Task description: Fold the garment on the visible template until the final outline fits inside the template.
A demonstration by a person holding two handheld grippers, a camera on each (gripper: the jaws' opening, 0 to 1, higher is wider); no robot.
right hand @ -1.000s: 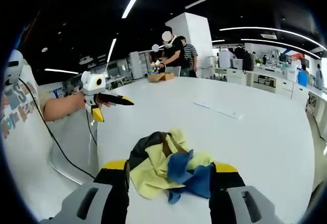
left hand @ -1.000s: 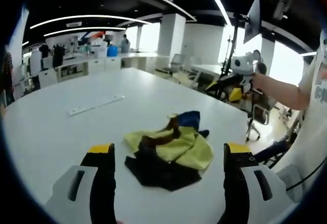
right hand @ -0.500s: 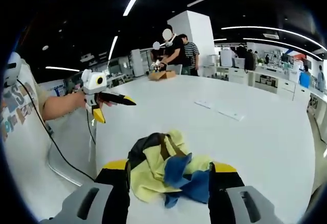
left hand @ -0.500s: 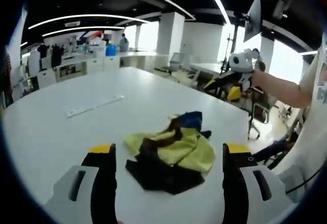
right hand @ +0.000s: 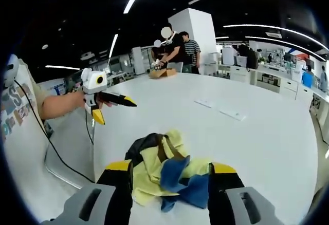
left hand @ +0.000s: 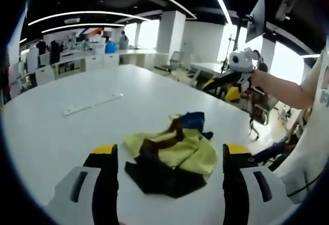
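A crumpled garment in yellow, black, brown and blue [left hand: 172, 155] lies in a heap on the white table [left hand: 77, 132]. In the left gripper view my left gripper [left hand: 164, 155] hangs open just above the table, its jaws straddling the near side of the heap. My right gripper [left hand: 226, 83] shows at the far right of that view, held in a hand above the table edge. In the right gripper view the garment [right hand: 164, 171] lies between the open jaws of my right gripper [right hand: 169, 172]. My left gripper [right hand: 105, 107] appears at the left of that view, raised, jaws spread.
A flat white strip [left hand: 92, 104] lies on the table beyond the garment, with paper slips [right hand: 226, 112] farther off. A cardboard box [right hand: 163, 73] sits at the far end, where people [right hand: 177, 50] stand. The person's sleeve and cable [right hand: 31, 127] hang at the table edge.
Both views have shifted slightly with the hands and sit a bit closer to the garment. The garment itself has not moved, and both grippers stay open.
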